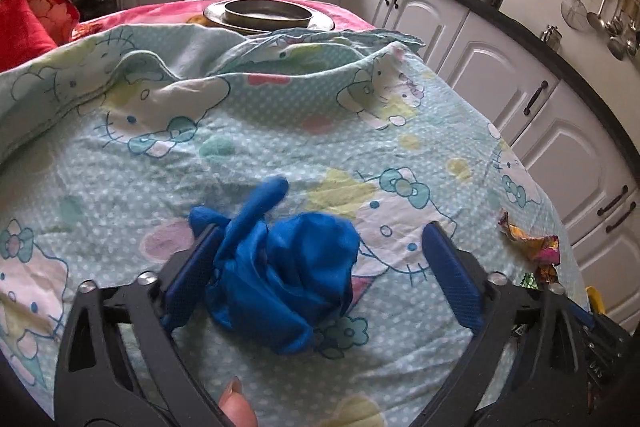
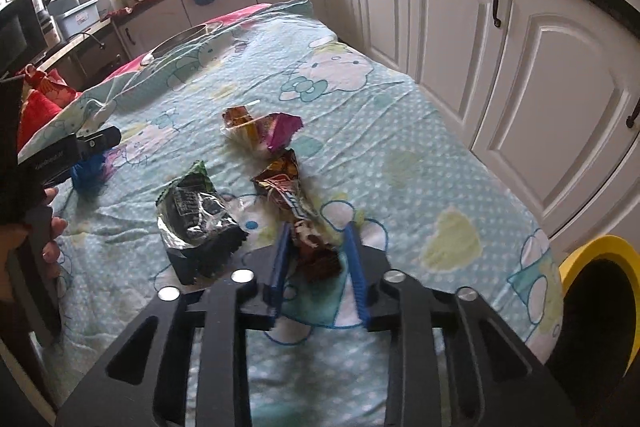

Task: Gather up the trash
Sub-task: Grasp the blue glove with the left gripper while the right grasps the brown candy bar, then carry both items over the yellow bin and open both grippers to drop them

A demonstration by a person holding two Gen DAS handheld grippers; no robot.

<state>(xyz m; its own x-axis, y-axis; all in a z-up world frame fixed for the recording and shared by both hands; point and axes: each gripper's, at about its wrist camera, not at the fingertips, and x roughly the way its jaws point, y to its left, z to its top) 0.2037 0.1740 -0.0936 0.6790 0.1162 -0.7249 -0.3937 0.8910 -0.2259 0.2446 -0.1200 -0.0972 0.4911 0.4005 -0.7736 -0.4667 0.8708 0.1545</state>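
A crumpled blue glove (image 1: 288, 267) lies on the table's cartoon-print cloth (image 1: 248, 131). My left gripper (image 1: 320, 255) is open around it, the left finger touching the glove, the right finger apart from it. In the right wrist view the glove (image 2: 90, 169) shows small at the left. My right gripper (image 2: 318, 267) has its jaws close on either side of a brown snack wrapper (image 2: 296, 211); blur hides whether they touch it. A black-and-green wrapper (image 2: 196, 211) lies to its left. A pink-and-orange wrapper (image 2: 264, 127) lies farther away, also in the left wrist view (image 1: 532, 247).
A yellow-rimmed bin (image 2: 600, 291) stands past the table's right edge. A metal pan on a plate (image 1: 268, 13) sits at the far end. White cabinets (image 1: 500, 67) run close along the right side. Red cloth (image 1: 28, 19) is at the far left.
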